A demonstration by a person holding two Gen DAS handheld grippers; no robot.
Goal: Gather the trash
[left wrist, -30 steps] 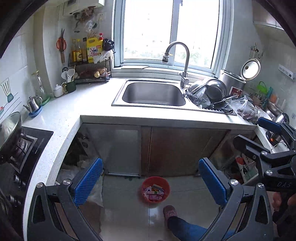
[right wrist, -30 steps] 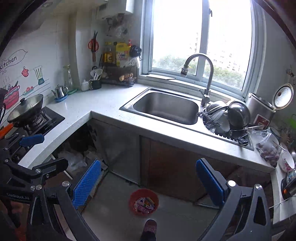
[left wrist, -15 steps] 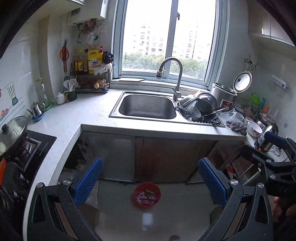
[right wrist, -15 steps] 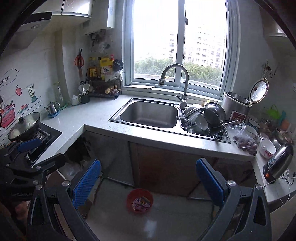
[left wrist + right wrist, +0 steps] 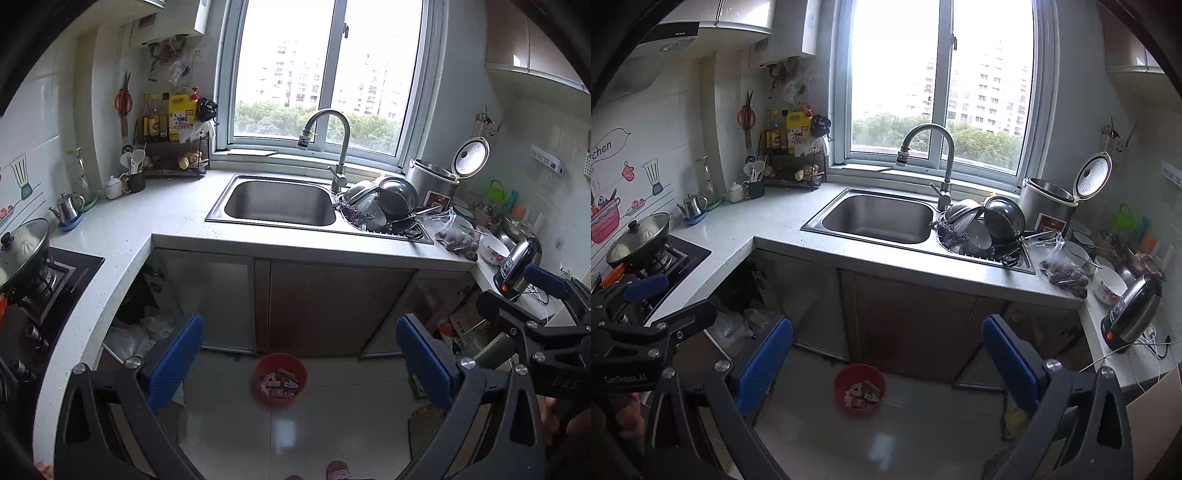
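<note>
A small red trash bin (image 5: 280, 379) holding several wrappers stands on the tiled floor in front of the sink cabinet; it also shows in the right wrist view (image 5: 859, 388). My left gripper (image 5: 301, 356) is open and empty, held high above the floor, well back from the bin. My right gripper (image 5: 886, 356) is open and empty at a similar height. The right gripper's body shows at the right edge of the left wrist view (image 5: 535, 325), and the left gripper's body at the left edge of the right wrist view (image 5: 646, 325).
An L-shaped white counter (image 5: 177, 218) holds a steel sink (image 5: 277, 203), stacked pots (image 5: 384, 203), a rice cooker (image 5: 436, 181), a dark bagged item (image 5: 456, 240), a bowl (image 5: 493, 249) and a kettle (image 5: 1130, 314). A stove with a lidded pan (image 5: 642, 240) is at left. Open cabinets flank the floor.
Both grippers have pulled back and risen, so the counter and bin look farther and lower. The window shows more. A foot seen near the bin a second ago is now at the frame's bottom.
</note>
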